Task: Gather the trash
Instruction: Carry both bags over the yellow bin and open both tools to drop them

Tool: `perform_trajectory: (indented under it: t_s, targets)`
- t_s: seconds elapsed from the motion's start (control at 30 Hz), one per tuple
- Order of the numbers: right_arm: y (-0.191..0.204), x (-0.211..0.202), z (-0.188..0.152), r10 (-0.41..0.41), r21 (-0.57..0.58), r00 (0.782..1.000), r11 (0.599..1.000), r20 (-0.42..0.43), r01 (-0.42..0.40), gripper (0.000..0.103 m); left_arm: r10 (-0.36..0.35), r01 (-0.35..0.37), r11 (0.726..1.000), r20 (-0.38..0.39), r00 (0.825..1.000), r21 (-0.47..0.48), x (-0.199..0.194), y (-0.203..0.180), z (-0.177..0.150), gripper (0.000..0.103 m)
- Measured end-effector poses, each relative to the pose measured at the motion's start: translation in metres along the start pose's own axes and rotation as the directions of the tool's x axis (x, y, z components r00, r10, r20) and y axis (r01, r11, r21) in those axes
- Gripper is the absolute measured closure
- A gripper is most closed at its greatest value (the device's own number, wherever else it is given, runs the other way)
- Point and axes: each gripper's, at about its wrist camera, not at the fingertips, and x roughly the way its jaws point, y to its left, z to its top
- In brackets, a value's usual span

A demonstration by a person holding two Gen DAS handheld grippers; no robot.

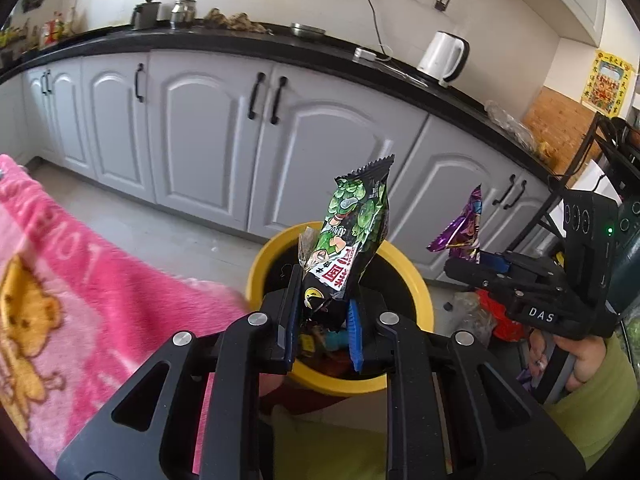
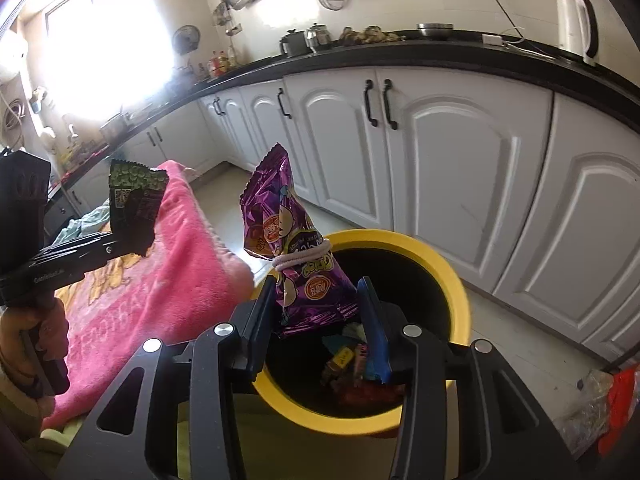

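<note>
Kitchen: white cabinet doors (image 1: 208,136) with black handles are running under a black desk (image 1: 240,42), and a white kettle (image 1: 442,58) is standing on that desk toward its right end.
Left wrist view, gripper: the left gripper (image 1: 322,320) is clamping the lower end of a green snack packet (image 1: 352,236), which is standing nearly upright between the pads.
Left wrist view, bin: a yellow-rimmed bin (image 1: 416,280) with a black inside is sitting on the floor right behind the packet, with wrappers lying in its bottom.
Left wrist view, other side: the right gripper (image 1: 476,258) is showing at the right edge, gripping a purple snack packet (image 1: 466,228); a hand (image 1: 580,360) in a green sleeve is holding its handle.
Left wrist view, cloth: a pink blanket (image 1: 80,280) is filling the lower left.
Right wrist view, gripper: the right gripper (image 2: 320,316) is clamping the purple snack packet (image 2: 296,248), whose middle is being cinched by a pale hair tie (image 2: 302,258).
Right wrist view, bin: the bin (image 2: 452,280) is lying directly beneath, its yellow rim just beside the pink blanket (image 2: 160,272).
Right wrist view, other side: the left gripper (image 2: 120,246) is holding the green snack packet (image 2: 136,204) up over the blanket at the left.
Floor: crumpled bags (image 2: 600,404) are lying by the bin's right side.
</note>
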Motion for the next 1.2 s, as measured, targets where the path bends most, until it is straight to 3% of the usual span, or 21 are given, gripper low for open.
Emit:
perform_trajectory:
  t_s: [0.53,0.63,0.77,1.2]
  targets:
    - [-0.014,0.017,-0.006,0.013,0.053,1.0,0.999,-0.028,-0.012,0.061,-0.028,0.029,1.0,-0.085,0.996,0.009,0.05,-0.018,-0.005,0.087]
    - [-0.018,0.022,-0.006,0.008,0.069,0.999,0.998,-0.035,-0.005,0.055,-0.031,0.032,0.999,-0.099,0.995,0.008,0.057,-0.02,-0.006,0.084]
    - [-0.024,0.023,-0.006,-0.001,0.103,0.999,0.995,-0.035,0.004,0.044,-0.029,0.028,1.0,-0.113,0.993,-0.006,0.065,-0.018,-0.008,0.069]
    - [-0.028,0.011,-0.01,-0.047,0.129,0.999,0.99,-0.018,0.049,0.029,0.006,-0.01,0.999,-0.11,0.994,-0.037,0.054,-0.008,-0.011,0.026]
